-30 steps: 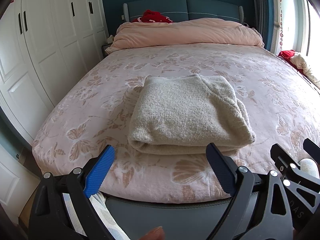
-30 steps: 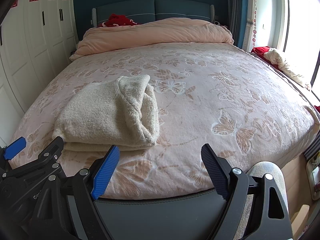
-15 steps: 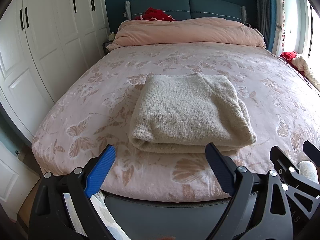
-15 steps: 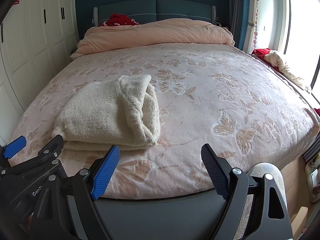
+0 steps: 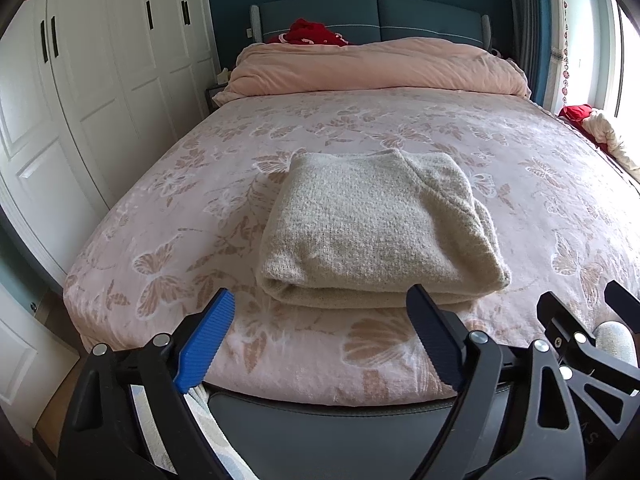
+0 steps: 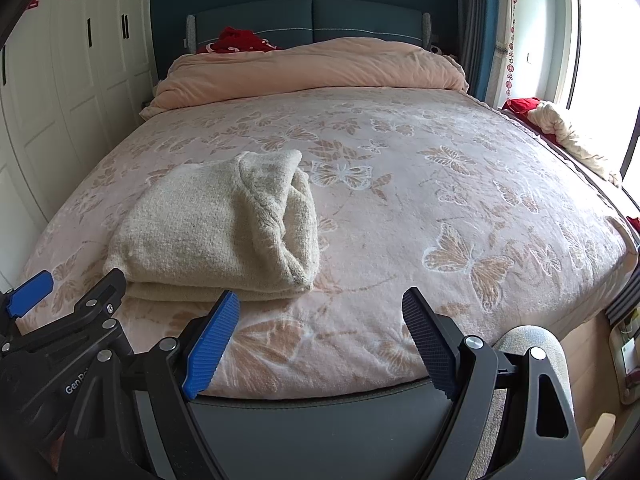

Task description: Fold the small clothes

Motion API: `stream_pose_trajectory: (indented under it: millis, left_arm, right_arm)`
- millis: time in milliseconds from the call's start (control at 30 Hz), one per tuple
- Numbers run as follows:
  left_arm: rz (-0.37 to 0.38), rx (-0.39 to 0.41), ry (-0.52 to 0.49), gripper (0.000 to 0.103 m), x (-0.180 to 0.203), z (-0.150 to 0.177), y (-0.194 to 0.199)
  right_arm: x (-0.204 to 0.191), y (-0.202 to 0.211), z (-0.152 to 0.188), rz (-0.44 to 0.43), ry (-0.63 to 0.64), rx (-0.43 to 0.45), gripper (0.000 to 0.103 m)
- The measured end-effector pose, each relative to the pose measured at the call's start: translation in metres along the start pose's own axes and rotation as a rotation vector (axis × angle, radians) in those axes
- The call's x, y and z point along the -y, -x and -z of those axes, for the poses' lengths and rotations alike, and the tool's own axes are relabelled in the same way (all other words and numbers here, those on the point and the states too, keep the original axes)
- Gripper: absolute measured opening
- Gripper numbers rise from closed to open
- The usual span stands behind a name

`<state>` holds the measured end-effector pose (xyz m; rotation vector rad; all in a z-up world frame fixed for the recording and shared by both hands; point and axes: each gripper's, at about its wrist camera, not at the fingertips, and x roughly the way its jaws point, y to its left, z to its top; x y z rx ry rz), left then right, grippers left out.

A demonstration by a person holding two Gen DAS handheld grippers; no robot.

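Blue ribbed pads tip the left gripper [image 5: 318, 328], whose jaws stand wide apart with nothing between them and have just been closing slightly; the right gripper [image 6: 320, 334] beside it is likewise spread and empty. Both hang over the foot of the bed [image 5: 328, 408], its dark edge just below the fingers. Nothing lies between either gripper and the cream knit sweater [image 5: 376, 232], which rests just ahead of the left gripper on the pink butterfly blanket [image 5: 168, 208], folded into a thick, tidy rectangle. Farther off lie a rolled peach duvet [image 5: 380, 66] and the white wardrobe doors [image 5: 100, 80] at left.
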<state>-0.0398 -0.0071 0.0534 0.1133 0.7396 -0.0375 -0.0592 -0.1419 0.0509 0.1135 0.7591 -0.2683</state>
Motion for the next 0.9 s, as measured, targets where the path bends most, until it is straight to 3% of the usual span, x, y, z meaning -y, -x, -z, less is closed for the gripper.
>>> stream_pose_trajectory:
  millis: [900]
  left_arm:
    - [-0.008, 0.0, -0.009, 0.082, 0.0024, -0.0023, 0.0015]
  right_arm:
    - [0.0017, -0.0021, 0.0003, 0.007, 0.002, 0.001, 0.081]
